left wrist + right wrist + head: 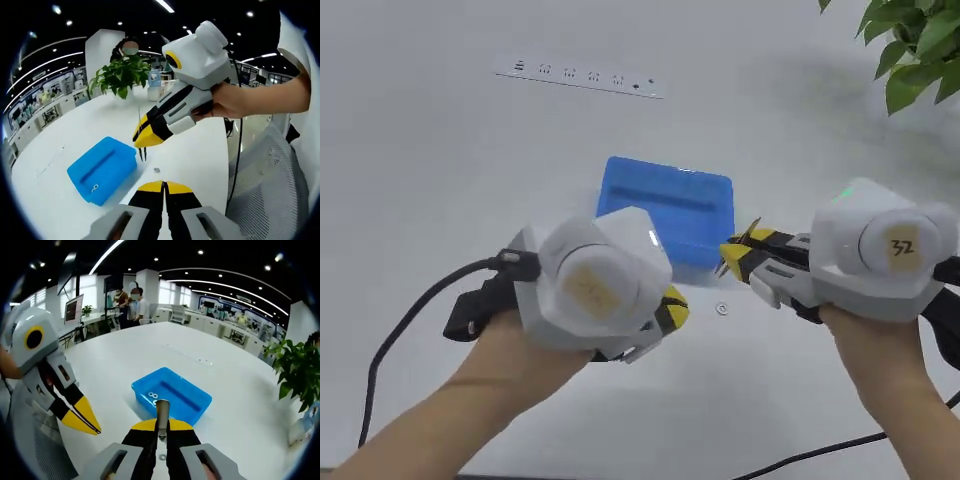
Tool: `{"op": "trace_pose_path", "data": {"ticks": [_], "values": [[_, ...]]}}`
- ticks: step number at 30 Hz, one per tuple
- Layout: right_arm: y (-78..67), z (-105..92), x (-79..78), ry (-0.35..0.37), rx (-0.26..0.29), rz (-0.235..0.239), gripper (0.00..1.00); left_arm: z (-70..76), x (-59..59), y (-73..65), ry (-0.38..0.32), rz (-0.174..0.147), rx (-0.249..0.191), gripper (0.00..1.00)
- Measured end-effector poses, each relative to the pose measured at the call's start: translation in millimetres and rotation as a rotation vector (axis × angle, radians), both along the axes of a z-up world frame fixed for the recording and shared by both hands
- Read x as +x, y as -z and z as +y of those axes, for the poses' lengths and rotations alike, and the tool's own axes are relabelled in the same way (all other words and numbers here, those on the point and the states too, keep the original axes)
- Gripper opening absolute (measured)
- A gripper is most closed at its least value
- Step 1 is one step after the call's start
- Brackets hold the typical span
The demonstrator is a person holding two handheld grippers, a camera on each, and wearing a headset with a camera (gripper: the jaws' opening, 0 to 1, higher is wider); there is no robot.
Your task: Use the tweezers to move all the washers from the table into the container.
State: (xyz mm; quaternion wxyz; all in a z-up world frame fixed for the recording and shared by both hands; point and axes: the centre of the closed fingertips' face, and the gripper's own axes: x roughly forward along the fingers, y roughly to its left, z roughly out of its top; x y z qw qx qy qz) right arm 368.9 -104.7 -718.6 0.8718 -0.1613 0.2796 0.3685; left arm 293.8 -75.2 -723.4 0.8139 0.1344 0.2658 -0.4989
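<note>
A blue container (670, 205) sits on the white table, with washers (152, 396) lying inside it. One small washer (722, 309) rests on the table just in front of the container, also visible as a washer (156, 170) in the left gripper view. My right gripper (730, 258) is shut on metal tweezers (162, 412), whose tips (141, 154) hang just above the table beside that washer. My left gripper (678, 308) hovers left of the washer, its jaws pressed together with nothing between them.
A power strip (580, 77) lies at the far side of the table. Plant leaves (915, 50) reach in at the top right. Black cables (410, 320) trail off toward the near edge. A mesh chair (270, 190) stands beside the table.
</note>
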Motion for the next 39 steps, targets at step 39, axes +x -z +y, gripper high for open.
{"op": "trace_pose_path", "data": {"ticks": [39], "values": [[53.1, -24.7, -0.3, 0.130, 0.060, 0.079, 0.02, -73.2, 63.6, -6.8, 0.003, -0.051, -0.062, 0.12]]}}
